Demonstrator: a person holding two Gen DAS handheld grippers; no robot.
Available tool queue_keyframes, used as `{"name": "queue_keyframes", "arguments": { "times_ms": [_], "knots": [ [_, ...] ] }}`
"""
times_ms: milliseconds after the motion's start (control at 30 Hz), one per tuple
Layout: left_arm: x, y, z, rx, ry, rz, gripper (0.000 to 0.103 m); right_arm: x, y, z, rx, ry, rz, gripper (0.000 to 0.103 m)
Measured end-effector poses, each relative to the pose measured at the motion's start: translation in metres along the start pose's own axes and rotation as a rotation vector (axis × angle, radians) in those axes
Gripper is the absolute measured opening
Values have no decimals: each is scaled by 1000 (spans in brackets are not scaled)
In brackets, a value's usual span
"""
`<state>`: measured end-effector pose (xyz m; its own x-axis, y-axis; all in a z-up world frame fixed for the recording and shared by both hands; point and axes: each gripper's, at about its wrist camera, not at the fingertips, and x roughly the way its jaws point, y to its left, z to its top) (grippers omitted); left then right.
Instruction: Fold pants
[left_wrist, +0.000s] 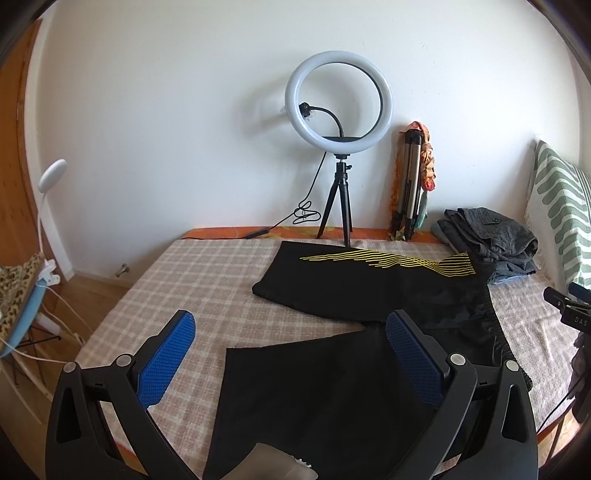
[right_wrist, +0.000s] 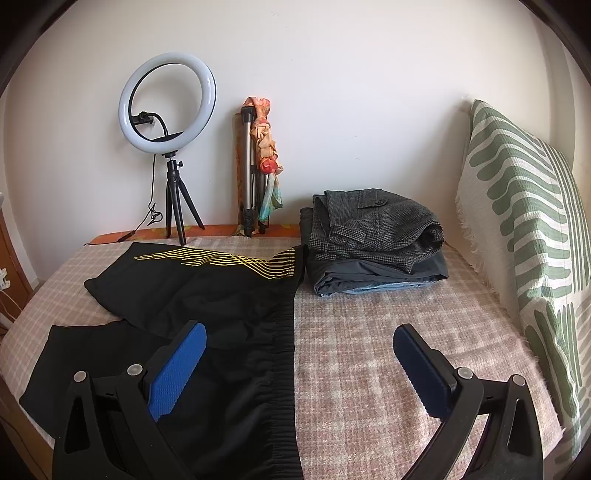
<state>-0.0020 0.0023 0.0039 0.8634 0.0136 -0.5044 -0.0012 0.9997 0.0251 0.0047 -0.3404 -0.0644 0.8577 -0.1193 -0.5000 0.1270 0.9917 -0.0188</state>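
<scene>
Left wrist view
- Left hand-held gripper (left_wrist: 290, 347): jaws spread wide, holding nothing, poised above the bed.
- Black pants (left_wrist: 354, 291): spread flat on the checked bed cover (left_wrist: 207, 273); near leg directly ahead between the blue pads (left_wrist: 168, 360), far leg with yellow line print (left_wrist: 391, 260) beyond it, waistband off to the right.
- Legs: splayed apart in a V, not laid one on the other.
- Ring light on tripod (left_wrist: 338, 107): far ahead, at the wall.

Right wrist view
- Right hand-held gripper (right_wrist: 299, 343): jaws wide apart, empty.
- Black pants (right_wrist: 207, 310): ahead and to the left; elastic waistband (right_wrist: 286, 347) runs straight ahead between the jaws.
- Stack of folded clothes (right_wrist: 373, 236): ahead to the right, beside the far end of the waistband.
- Green-patterned pillow (right_wrist: 524, 206): far right.

Progress
- Done: pants laid out flat, judging by the smooth cloth.
- Left: every fold; none appears started.
</scene>
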Motion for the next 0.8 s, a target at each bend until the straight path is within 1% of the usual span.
{"name": "queue_keyframes", "arguments": {
  "times_ms": [800],
  "knots": [
    [1, 1, -2, 2, 0, 4, 103, 2, 0, -1, -4, 2, 0, 103]
  ]
}}
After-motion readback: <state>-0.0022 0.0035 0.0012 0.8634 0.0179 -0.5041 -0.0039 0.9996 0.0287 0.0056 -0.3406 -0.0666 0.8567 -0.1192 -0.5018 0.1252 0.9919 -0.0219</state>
